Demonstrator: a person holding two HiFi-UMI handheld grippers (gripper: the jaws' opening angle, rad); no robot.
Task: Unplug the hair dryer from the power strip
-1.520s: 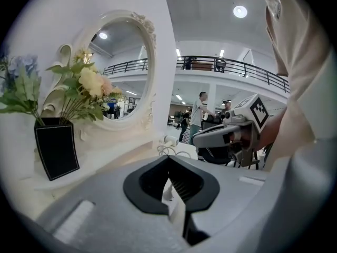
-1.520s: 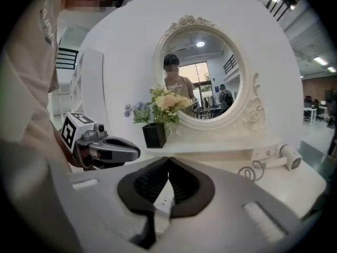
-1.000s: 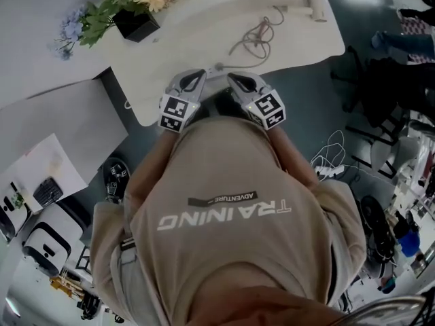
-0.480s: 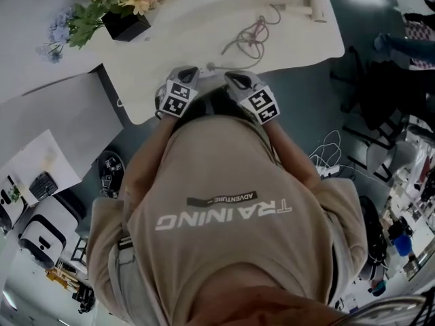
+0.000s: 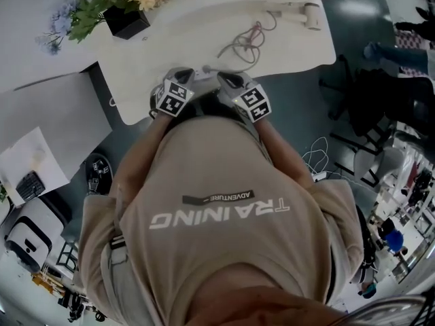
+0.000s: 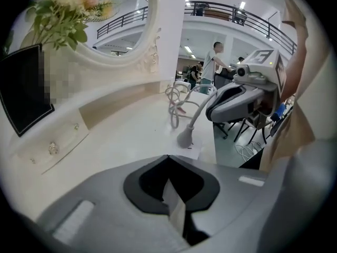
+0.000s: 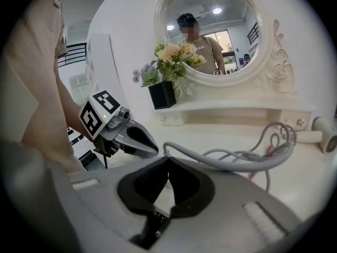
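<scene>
A white hair dryer [image 5: 302,11] lies at the far right of the white vanity table [image 5: 170,53]; the right gripper view has the dryer [image 7: 324,133] at its right edge. Its grey cord [image 5: 245,41] coils mid-table and ends in a plug [image 5: 207,68] near the front edge. My left gripper [image 5: 182,73] and right gripper [image 5: 226,78] sit at that edge on either side of the plug, both shut and empty. In the left gripper view the plug [image 6: 185,138] is just beyond my shut left gripper [image 6: 168,156], the right gripper [image 6: 237,101] beside it. The cord [image 7: 226,157] runs past my right gripper [image 7: 167,158].
A black vase of flowers [image 5: 126,9] stands at the table's far left, under a round mirror [image 7: 210,30]. Grey flooring, chairs and loose cables [image 5: 319,161] lie to the right. White boards [image 5: 47,114] are on the left.
Both grippers have come down to the table's front edge, and the left one has tipped further downward. The cord and dryer have not moved.
</scene>
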